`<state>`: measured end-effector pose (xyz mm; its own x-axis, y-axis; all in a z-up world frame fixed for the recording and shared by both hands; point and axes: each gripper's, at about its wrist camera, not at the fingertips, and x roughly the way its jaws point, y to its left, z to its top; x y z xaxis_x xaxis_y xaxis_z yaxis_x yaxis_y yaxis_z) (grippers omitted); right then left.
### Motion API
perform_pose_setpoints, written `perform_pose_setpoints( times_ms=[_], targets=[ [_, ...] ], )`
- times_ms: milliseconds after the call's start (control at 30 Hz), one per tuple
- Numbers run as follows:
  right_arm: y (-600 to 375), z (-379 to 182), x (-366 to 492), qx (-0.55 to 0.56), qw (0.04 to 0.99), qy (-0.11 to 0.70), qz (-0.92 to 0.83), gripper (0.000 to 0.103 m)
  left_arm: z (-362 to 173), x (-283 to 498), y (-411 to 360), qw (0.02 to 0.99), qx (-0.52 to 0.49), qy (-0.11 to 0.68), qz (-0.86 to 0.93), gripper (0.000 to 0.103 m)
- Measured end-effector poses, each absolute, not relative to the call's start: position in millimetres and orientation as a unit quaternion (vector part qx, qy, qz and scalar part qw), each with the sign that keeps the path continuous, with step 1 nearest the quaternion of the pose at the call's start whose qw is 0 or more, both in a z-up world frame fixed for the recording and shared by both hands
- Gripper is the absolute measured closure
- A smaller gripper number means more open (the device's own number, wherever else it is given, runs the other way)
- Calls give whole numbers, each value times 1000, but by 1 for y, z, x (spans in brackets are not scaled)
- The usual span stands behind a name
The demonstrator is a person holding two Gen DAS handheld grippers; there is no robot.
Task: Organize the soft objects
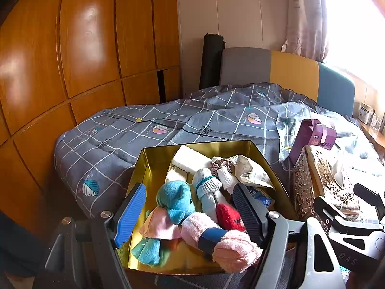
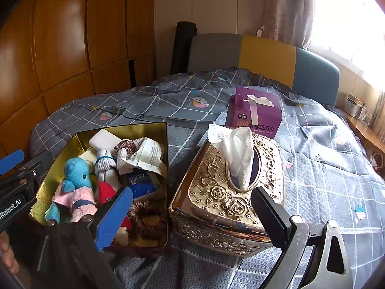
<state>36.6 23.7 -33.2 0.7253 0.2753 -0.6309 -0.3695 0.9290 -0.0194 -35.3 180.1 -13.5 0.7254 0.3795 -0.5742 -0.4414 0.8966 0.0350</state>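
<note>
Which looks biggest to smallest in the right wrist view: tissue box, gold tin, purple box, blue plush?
1. Tissue box and gold tin: alike in apparent size, so unranked.
2. Purple box, though it sits farther back, so its true size is unsure.
3. Blue plush.

Bed with a grey checked quilt (image 2: pixel 312 149) and a headboard (image 2: pixel 267 57) in grey, yellow and teal panels. An embossed metallic tissue box (image 2: pixel 216 192) stands on the quilt, a white tissue (image 2: pixel 238 151) rising from its oval slot; a purple carton (image 2: pixel 255 115) just behind it. Wooden wardrobe (image 1: pixel 84 48) left; dark roll (image 2: pixel 182 45) against wall; curtain (image 2: pixel 286 7) by window.
</note>
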Motion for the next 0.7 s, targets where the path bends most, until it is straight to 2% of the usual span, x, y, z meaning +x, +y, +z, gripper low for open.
perform_pose_setpoints(
  times_ms=[700],
  targets=[
    [21, -36, 36, -73, 924, 330, 178, 4, -13, -36, 180, 928, -52, 296, 219, 27]
  ],
)
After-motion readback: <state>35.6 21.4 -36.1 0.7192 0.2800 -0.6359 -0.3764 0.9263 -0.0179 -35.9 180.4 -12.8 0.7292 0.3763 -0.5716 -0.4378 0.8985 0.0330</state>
